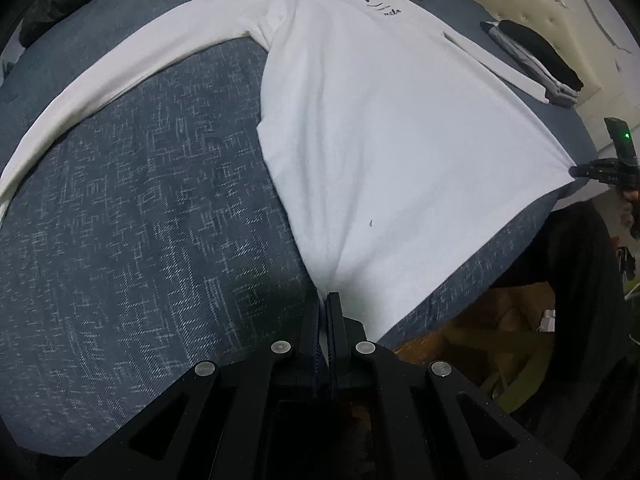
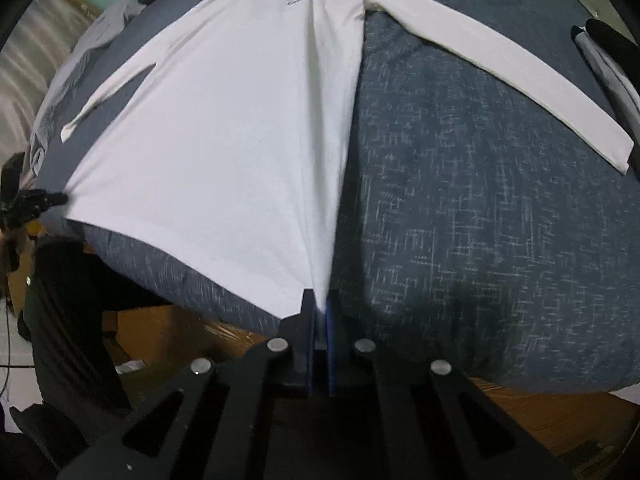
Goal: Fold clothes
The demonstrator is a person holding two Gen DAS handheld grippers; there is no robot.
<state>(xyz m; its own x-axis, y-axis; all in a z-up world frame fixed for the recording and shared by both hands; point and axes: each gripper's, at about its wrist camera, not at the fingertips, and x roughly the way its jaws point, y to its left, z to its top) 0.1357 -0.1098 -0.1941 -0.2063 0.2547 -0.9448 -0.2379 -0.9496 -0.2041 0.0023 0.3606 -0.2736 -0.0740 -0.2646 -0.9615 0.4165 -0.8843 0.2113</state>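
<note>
A bed [image 1: 140, 200] covered in a dark blue, white-flecked quilt fills both views, with a cream tufted headboard [image 1: 532, 4] at its far right. On it lies a white long-sleeved shirt [image 1: 380, 120], spread flat with its front up and a small dark print near the collar. Both sleeves [image 1: 132, 68] stretch outward, and the hem sits at the near edge of the bed. A stack of folded dark and grey clothes [image 1: 536, 64] rests beyond the shirt's right sleeve cuff, and more rumpled garments lie past the collar.

The left gripper [image 1: 324, 304] is clamped closed on the shirt's left hem corner, with cloth pinched between its fingers and pulled into a ridge. The right gripper [image 2: 318, 308] is likewise clamped on the right hem corner, with a taut crease running up toward the shoulder.

Possible troubles, as a judgement: the pinches look shallow and close to the corners, so a firm pull could slip the fabric free. Uneven lifting between the two sides could skew any fold. The outstretched sleeves could drag or bunch underneath, and the hem, being near the bed edge, could slide off toward the floor.
</note>
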